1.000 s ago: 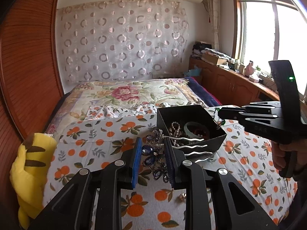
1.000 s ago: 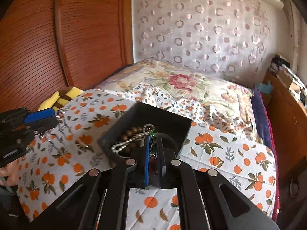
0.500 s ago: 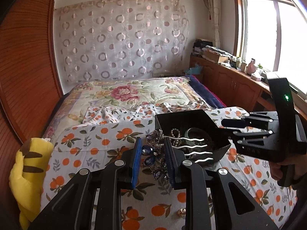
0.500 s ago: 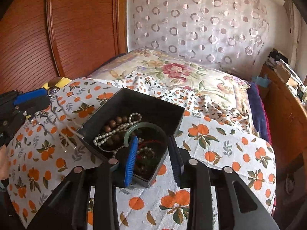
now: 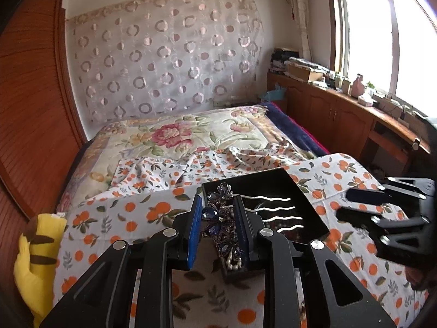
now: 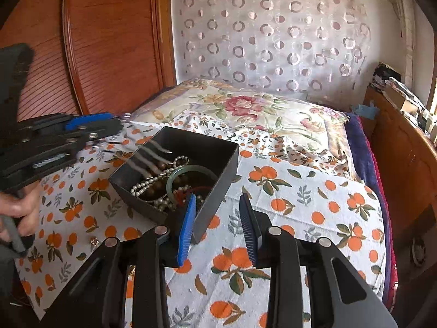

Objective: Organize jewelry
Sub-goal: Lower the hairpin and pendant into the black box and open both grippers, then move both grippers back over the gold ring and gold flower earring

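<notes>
Over the black box (image 5: pixel 289 188) on the orange-print sheet (image 6: pixel 300 191), the left gripper (image 5: pixel 217 228) clamped a blue jeweled hair comb (image 5: pixel 218 218).
The comb's wavy silver prongs hung above the box's interior. The right gripper (image 6: pixel 218 224), jaws apart, straddled the box's near corner, with bare sheet to its right.

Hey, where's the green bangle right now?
In the right wrist view, the green bangle lies inside the black box on the bedspread, among pearl strands, just ahead of the open right gripper.
</notes>
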`<state>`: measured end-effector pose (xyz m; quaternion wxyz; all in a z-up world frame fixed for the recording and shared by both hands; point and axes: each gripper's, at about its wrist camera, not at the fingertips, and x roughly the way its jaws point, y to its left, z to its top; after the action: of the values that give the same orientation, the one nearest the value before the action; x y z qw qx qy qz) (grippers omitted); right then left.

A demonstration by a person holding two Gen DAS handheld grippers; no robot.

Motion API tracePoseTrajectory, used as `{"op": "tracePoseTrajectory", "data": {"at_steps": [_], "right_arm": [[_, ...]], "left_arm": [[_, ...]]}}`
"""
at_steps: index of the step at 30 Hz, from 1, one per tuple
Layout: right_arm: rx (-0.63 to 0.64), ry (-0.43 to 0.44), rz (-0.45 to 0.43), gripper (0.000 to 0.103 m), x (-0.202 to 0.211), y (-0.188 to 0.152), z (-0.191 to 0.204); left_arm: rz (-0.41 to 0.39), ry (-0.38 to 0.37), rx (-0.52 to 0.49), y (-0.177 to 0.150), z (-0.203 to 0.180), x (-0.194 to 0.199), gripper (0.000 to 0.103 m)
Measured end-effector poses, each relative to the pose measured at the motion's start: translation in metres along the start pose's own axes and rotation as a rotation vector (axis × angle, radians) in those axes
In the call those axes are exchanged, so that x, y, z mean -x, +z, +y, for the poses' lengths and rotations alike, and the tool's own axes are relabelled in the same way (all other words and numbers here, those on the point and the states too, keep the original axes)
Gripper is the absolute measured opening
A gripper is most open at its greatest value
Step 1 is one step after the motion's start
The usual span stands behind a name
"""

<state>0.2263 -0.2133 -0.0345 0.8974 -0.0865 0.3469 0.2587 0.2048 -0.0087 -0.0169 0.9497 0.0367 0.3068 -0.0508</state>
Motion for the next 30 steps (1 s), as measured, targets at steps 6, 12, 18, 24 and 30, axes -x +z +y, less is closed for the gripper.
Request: {"op": "tracePoseTrajectory", "data": {"at_steps": [6, 12, 18, 24, 30], "right_arm": [[-0.006, 0.016, -0.005, 0.036, 0.004, -0.010, 0.002], [-0.013, 0.028, -0.003, 0.036, 0.004, -0.018, 0.005], [-0.013, 0.034, -0.002, 0.036, 0.005, -0.022, 0.008], [0.002, 0.090, 0.004, 0.035, 0.009, -0.038, 0.025], [0.016, 0.138, 0.041, 0.035, 0.004, -0.052, 0.044]], "left_arm": [[0.043, 0.002, -0.006, 0.002, -0.009, -0.026, 0.022], [0.059, -0.005, -0.010, 0.000, -0.012, -0.035, 0.022], [0.041, -0.014, -0.023, 0.002, -0.018, -0.026, 0.022], [0.022, -0.053, -0.033, -0.016, -0.014, 0.007, 0.031], [0.027, -0.065, -0.056, -0.041, -0.006, 0.035, 0.032]]}}
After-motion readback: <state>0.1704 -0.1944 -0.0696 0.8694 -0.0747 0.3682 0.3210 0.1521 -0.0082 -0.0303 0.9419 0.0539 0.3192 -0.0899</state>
